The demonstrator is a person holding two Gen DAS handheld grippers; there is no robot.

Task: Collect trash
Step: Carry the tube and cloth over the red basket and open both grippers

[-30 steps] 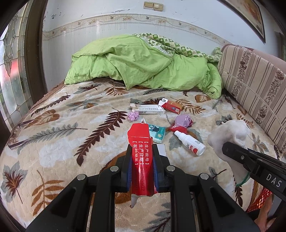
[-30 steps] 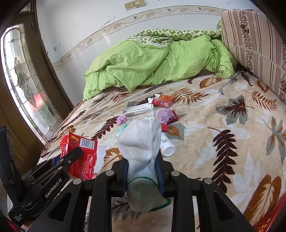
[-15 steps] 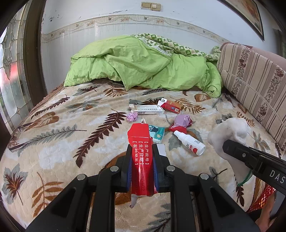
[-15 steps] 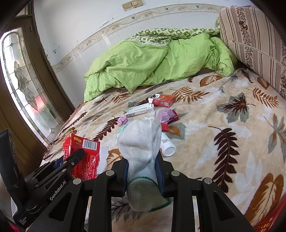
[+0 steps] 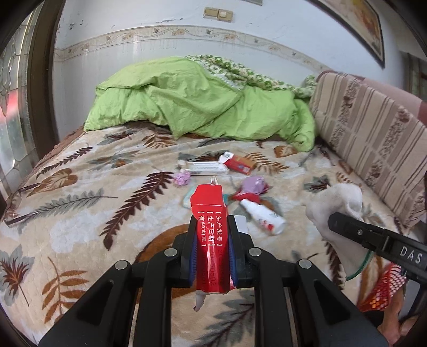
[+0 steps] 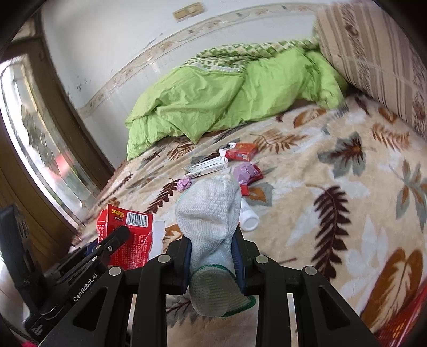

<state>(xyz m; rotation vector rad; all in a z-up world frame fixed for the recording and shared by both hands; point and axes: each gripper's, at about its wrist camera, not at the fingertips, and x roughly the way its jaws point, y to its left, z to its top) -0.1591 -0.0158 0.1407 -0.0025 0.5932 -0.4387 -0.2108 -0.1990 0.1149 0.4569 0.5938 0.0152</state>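
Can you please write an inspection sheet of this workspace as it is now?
Surface: bed blanket with leaf print.
Job's things: red box in left gripper; white glove in right gripper; on the blanket a spray bottle, white carton, red pack, purple wrapper, purple crumple.
Clutter: green duvet.
Grippers: both shut on their items.
Cables: nothing seen.
Surroundings: striped cushion, glass door, wall switch.
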